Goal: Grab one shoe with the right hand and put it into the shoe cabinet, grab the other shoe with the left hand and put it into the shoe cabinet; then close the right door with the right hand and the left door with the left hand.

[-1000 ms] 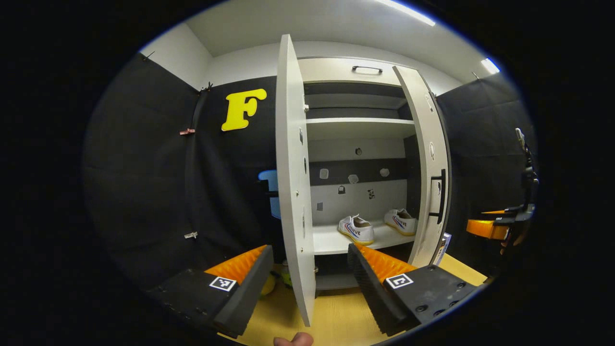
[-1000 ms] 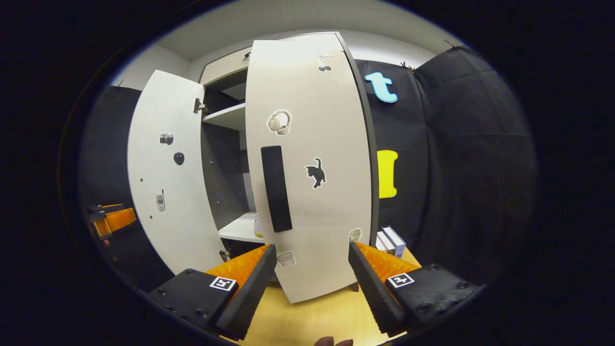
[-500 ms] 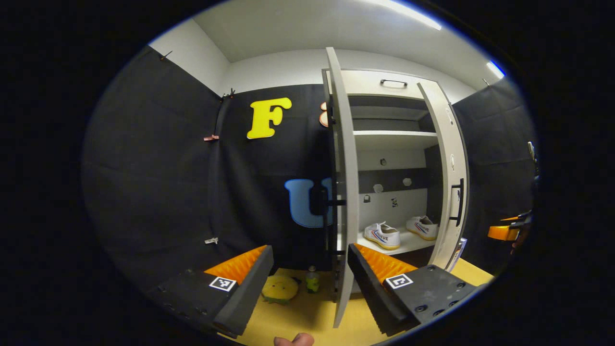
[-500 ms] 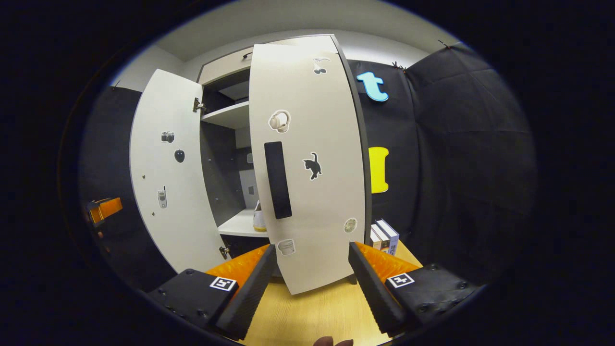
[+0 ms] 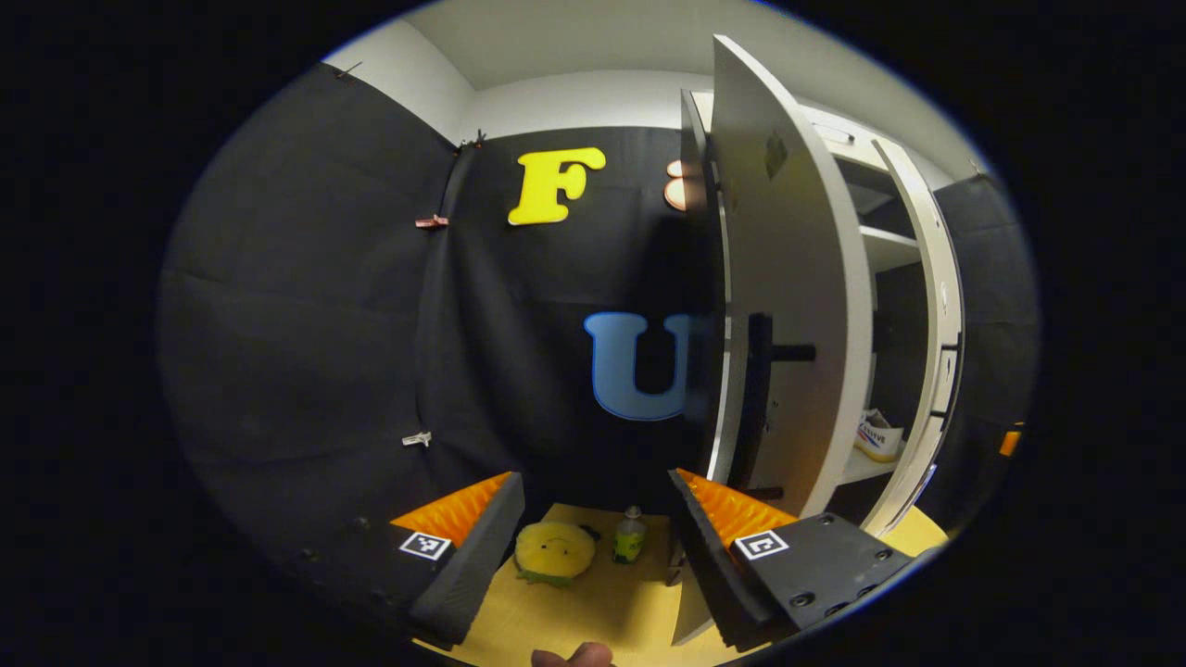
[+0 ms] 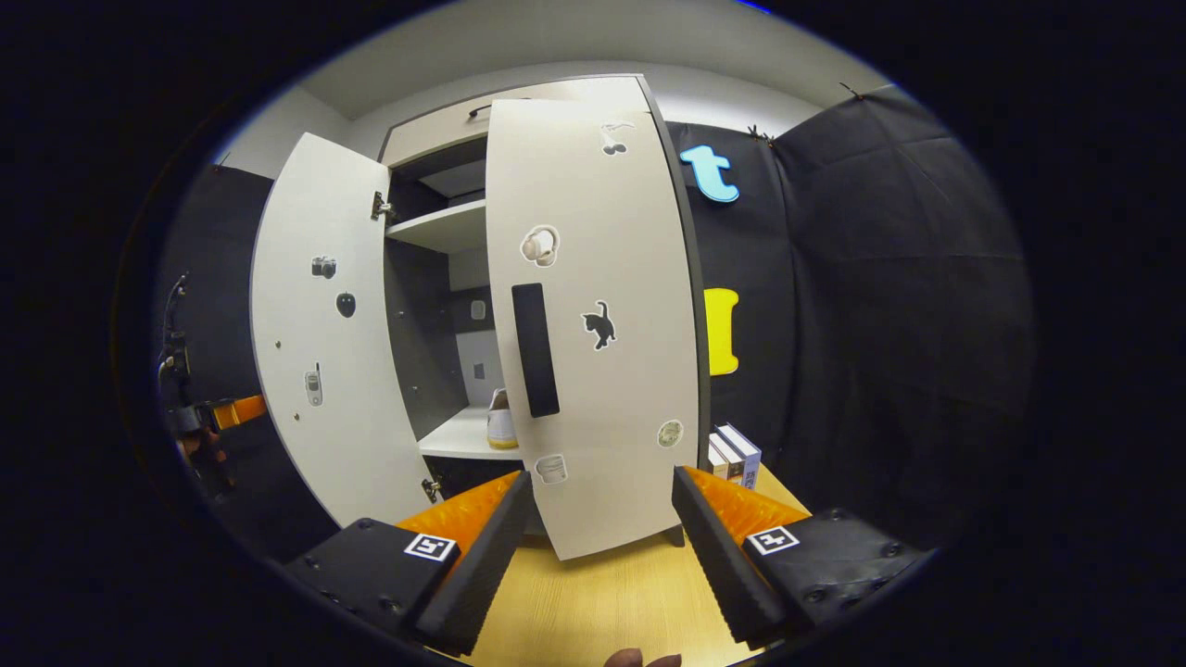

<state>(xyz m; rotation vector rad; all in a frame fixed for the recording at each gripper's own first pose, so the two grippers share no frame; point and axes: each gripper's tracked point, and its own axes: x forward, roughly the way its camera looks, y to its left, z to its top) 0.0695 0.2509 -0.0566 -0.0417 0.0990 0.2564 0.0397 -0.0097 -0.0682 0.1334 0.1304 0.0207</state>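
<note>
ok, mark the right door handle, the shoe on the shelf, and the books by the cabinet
right door handle (image 6: 536, 350), right gripper view, middle of the black bar.
shoe (image 6: 501, 421), right gripper view, the heel showing past the door edge.
books (image 6: 737, 454), right gripper view, top of the upright spines.

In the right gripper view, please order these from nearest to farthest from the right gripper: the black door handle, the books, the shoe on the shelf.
From the right gripper:
1. Black door handle, on the right door, straight ahead.
2. Books, on the floor right of the cabinet.
3. Shoe, on the shelf inside, behind the door.
</note>
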